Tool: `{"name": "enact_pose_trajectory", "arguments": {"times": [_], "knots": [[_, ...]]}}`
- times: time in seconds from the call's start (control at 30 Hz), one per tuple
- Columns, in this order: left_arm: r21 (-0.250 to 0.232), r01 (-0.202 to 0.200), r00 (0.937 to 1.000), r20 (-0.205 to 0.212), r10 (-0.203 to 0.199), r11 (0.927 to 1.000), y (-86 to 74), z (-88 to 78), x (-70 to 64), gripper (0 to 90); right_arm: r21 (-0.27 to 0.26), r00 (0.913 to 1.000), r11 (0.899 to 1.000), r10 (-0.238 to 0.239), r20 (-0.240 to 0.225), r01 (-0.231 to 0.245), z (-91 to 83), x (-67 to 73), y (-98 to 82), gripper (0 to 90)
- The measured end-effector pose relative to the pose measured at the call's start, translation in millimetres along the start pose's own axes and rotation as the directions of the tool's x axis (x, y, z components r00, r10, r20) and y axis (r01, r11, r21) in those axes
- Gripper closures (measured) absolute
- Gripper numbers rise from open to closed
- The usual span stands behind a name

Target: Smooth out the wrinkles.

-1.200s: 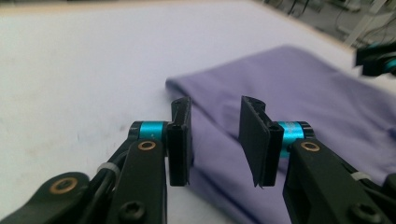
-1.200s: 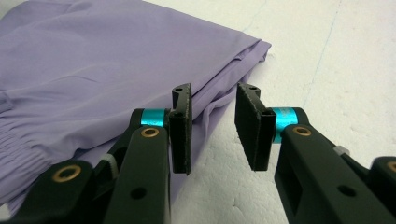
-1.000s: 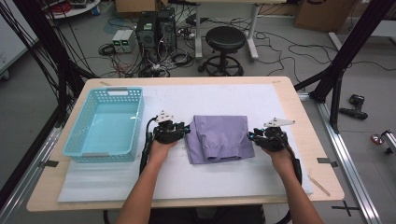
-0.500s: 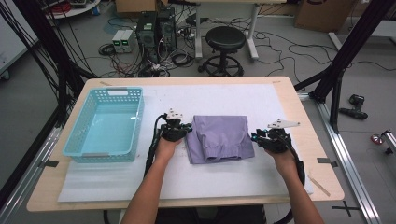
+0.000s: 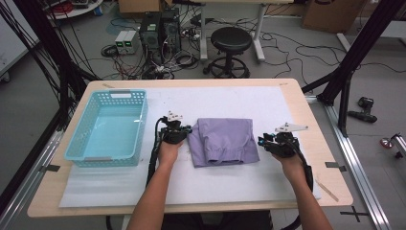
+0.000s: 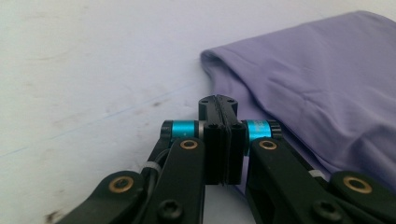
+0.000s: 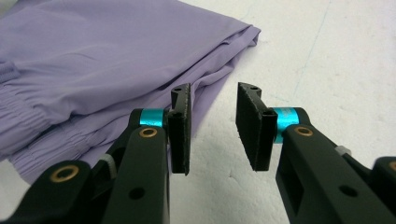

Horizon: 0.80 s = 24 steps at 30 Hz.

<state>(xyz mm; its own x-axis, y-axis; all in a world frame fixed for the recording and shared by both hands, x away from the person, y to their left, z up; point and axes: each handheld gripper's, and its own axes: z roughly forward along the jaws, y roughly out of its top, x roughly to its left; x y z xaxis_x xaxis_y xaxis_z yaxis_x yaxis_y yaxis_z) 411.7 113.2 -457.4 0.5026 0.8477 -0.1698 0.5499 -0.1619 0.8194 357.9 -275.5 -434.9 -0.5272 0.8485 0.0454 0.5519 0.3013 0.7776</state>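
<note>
A folded lilac garment lies on the white mat in the middle of the table. My left gripper rests at the garment's left edge. In the left gripper view its jaws are pressed together with no cloth showing between them, and the garment lies just to their right. My right gripper sits at the garment's right edge. Its jaws stand open over bare mat with nothing between them, and the garment's folded hem is beside the left pad.
A light blue plastic basket, with nothing in it, stands on the left of the table beside the left hand. The wooden table edge runs close to the right hand. Beyond the table are a stool, computers and cables on the floor.
The left hand has shifted slightly towards the garment's left edge. The right hand and the garment have stayed put.
</note>
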Motion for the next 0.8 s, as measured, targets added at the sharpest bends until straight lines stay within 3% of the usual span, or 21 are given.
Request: {"name": "enact_pose_trajectory", "arguments": {"times": [0.03, 0.07, 0.1, 0.2, 0.3, 0.37, 0.47, 0.5, 0.57, 0.6, 0.67, 0.7, 0.8], "knots": [[0.002, -0.003, 1.0, -0.007, 0.004, 1.0, 0.0, 0.1, -0.5, 84.2, 0.002, 1.0, 1.0, -0.005, -0.001, 0.005, 0.2, 0.2, -0.2, 66.5], [0.002, 0.01, 0.9999, -0.014, -0.01, 0.9999, 0.0, 0.1, 0.0, 69.6, 0.006, 1.0, 1.0, -0.006, -0.003, 0.006, 0.3, 0.7, -0.4, 65.7], [0.006, 0.029, 0.9996, 0.003, -0.03, 0.9995, -0.6, -0.2, 1.4, 61.7, 0.006, 1.0, 1.0, -0.006, -0.003, 0.006, 0.6, 1.0, -0.4, 65.0], [0.024, 0.039, 0.999, 0.02, -0.04, 0.999, -1.4, -2.0, 3.1, 58.7, 0.009, 1.0, 1.0, -0.001, -0.003, 0.001, 1.8, 1.1, -0.6, 63.1], [0.069, 0.043, 0.9981, 0.041, -0.046, 0.9967, -3.1, 0.8, 2.2, 62.8, 0.032, 0.9991, 0.999, 0.028, -0.03, -0.027, 5.4, 1.3, -2.8, 62.4], [0.075, 0.022, 0.9995, 0.023, -0.024, 0.9969, -2.6, 1.0, -1.7, 65.5, 0.069, 0.9979, 0.997, 0.039, -0.052, -0.035, 10.9, 3.7, -5.8, 62.0], [0.086, -0.006, 0.9991, 0.043, 0.002, 0.9963, -3.7, 1.0, -5.1, 80.0, 0.101, 0.995, 0.994, 0.045, -0.089, -0.036, 18.9, 7.2, -10.8, 63.3], [0.09, -0.017, 0.9985, 0.053, 0.012, 0.9958, -3.8, 1.0, -6.8, 84.4, 0.098, 0.9961, 0.995, 0.04, -0.079, -0.032, 19.0, 8.5, -10.4, 65.2], [0.093, -0.011, 0.9981, 0.061, 0.005, 0.9956, -4.3, 0.7, -8.2, 86.6, 0.103, 0.9983, 0.995, 0.014, -0.057, -0.008, 18.3, 10.4, -10.7, 86.2], [0.093, 0.009, 0.9975, 0.069, -0.015, 0.9956, -4.8, 0.4, -7.8, 87.0, 0.104, 0.9965, 0.995, 0.015, -0.083, -0.007, 18.6, 11.5, -10.4, 88.9], [0.099, 0.035, 0.9957, 0.082, -0.043, 0.9945, -6.2, -1.3, -7.0, 87.1, 0.114, 0.9982, 0.993, -0.005, -0.06, 0.012, 18.1, 15.1, -8.9, 90.0], [0.099, 0.046, 0.995, 0.084, -0.055, 0.994, -6.8, -2.1, -8.0, 87.1, 0.118, 0.998, 0.993, 0.014, -0.061, -0.007, 17.4, 14.6, -9.2, 90.0], [0.127, 0.022, 0.9943, 0.1, -0.035, 0.9917, -6.8, -6.7, -12.7, 87.1, 0.144, 0.9947, 0.989, 0.056, -0.086, -0.043, 11.0, 13.1, -12.0, 90.0]]}}
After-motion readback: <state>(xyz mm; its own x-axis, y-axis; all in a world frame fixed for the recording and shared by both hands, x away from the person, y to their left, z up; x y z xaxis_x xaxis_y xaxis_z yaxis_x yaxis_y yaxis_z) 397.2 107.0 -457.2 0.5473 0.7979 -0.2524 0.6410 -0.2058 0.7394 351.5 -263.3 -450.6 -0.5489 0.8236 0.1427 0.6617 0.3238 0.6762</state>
